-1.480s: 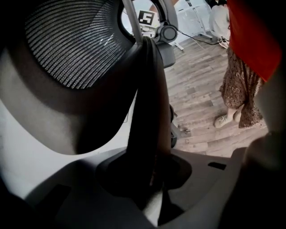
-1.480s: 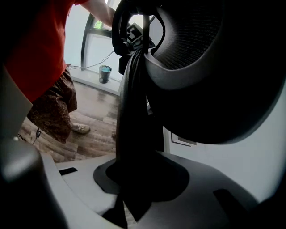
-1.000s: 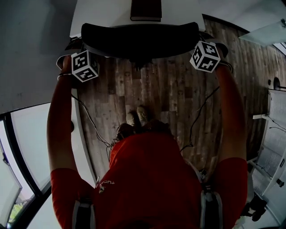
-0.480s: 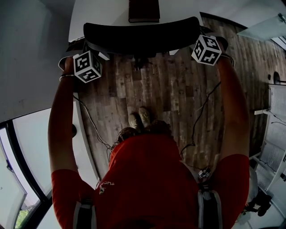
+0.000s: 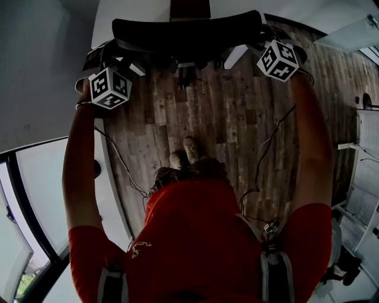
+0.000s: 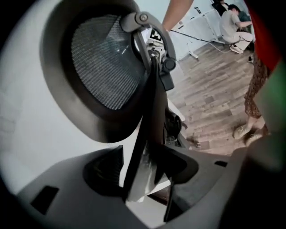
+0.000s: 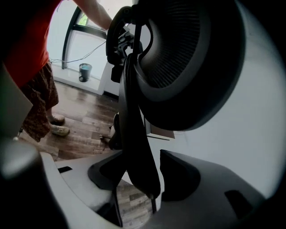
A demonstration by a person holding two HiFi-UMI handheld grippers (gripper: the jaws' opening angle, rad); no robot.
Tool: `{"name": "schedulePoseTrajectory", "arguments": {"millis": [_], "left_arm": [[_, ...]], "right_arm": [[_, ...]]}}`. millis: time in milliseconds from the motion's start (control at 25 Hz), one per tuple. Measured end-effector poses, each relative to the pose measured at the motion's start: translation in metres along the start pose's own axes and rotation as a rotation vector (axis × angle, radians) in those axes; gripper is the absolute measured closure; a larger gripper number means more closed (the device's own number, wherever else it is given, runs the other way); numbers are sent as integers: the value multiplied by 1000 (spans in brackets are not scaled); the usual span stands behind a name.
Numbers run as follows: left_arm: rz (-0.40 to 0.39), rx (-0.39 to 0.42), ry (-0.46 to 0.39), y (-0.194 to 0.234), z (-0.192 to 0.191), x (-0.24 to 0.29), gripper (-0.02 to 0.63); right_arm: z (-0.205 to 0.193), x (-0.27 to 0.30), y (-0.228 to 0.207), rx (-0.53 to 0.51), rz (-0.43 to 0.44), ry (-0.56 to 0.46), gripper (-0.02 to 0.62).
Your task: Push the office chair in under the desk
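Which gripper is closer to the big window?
Left. The left gripper is at the end of the chair back nearest the window; the right gripper is at its far end. Both have just been opening with it between their jaws.

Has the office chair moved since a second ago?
Yes: the office chair has slid further toward the desk; the white strip between its backrest and the dark book has closed.

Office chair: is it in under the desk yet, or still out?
In: in the head view the chair's backrest sits against the white desk's edge, and no seat shows this side.
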State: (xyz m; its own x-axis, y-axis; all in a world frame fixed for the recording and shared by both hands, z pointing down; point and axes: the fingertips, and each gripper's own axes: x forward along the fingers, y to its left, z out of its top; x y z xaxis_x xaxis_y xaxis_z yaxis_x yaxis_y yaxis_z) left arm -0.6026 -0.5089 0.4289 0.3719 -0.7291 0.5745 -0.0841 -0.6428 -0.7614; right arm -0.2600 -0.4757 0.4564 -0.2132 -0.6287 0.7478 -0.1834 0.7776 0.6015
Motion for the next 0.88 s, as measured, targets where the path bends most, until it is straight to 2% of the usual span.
{"name": "schedulePoseTrajectory", "arguments": {"millis": [120, 200, 400, 520, 640, 880], "left_arm": [[40, -43, -31, 0, 0, -22, 364], [83, -106, -70, 4, 5, -39, 364], [193, -380, -226, 3, 26, -91, 364], [213, -526, -344, -5, 50, -129, 371], [218, -629, -455, -22, 76, -172, 427], [199, -726, -608, -61, 120, -247, 497]], "right_arm": [[-4, -24, 2, 63, -50, -12, 370], [-5, -42, 5, 115, -94, -28, 370], [9, -85, 29, 337, -191, -127, 370], [40, -110, 52, 464, -224, -236, 382], [79, -146, 75, 572, -275, -367, 426], [155, -220, 117, 710, -343, -629, 502]]}}
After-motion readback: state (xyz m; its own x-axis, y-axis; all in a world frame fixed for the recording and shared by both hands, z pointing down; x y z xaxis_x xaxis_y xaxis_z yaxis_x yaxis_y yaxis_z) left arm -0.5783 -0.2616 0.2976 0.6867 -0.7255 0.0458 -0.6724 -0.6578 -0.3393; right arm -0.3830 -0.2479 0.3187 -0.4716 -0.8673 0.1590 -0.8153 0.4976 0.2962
